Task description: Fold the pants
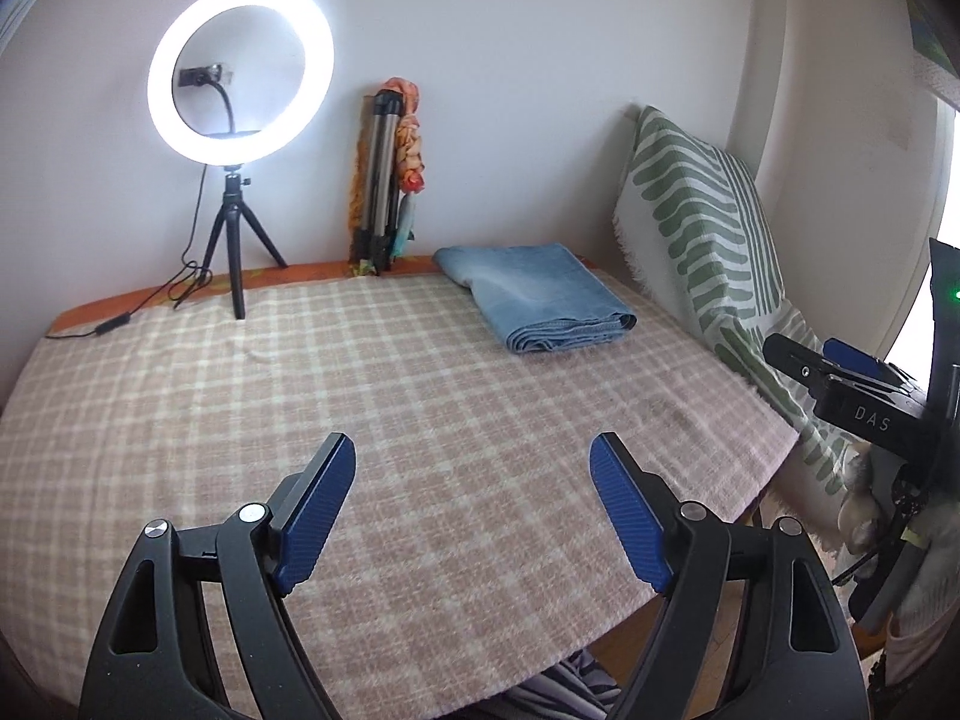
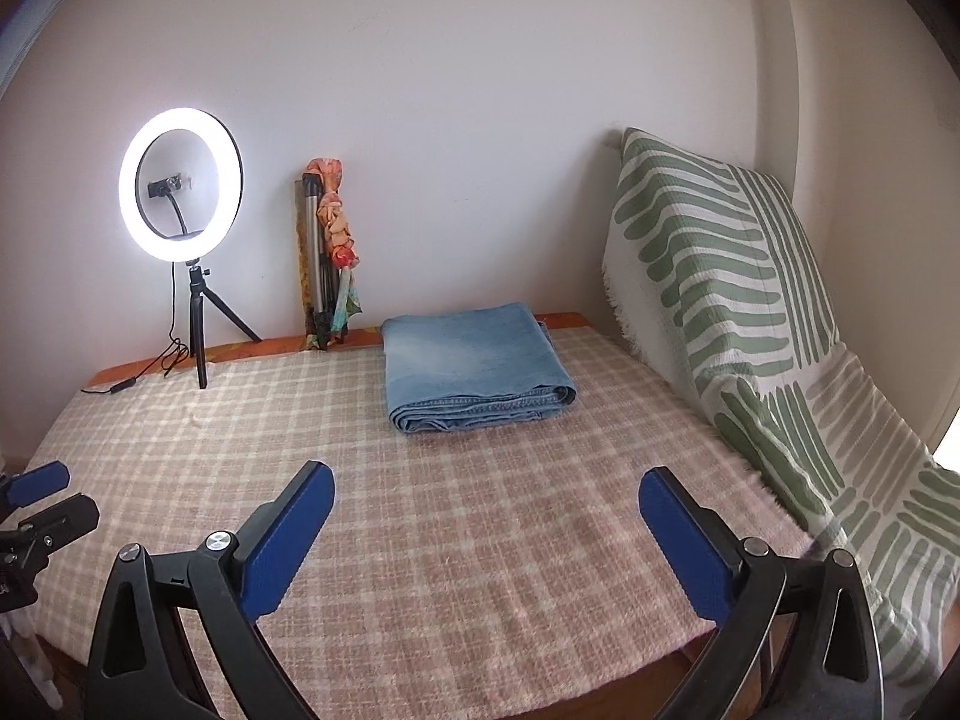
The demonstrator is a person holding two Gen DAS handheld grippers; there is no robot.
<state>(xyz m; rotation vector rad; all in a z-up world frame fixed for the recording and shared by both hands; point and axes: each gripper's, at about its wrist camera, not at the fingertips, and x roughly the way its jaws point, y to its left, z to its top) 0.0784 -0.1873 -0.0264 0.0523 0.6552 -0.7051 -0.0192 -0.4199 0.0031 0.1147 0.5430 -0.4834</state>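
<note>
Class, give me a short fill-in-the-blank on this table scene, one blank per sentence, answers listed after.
1. The blue pants lie ___ on the checked blanket.
2. The ring light is switched ___.
3. The left gripper and the right gripper have jaws that stand ___.
4. Nothing is ___ the jaws.

Answers: folded; on; open; between

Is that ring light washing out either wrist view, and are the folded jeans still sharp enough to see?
Left wrist view: ring light blows out to pure white, bright window glare at the right edge; folded jeans sharp. Right wrist view: the light is smaller, less glare; jeans crisp, layers visible. Both show fisheye bending and dark corners.
</note>
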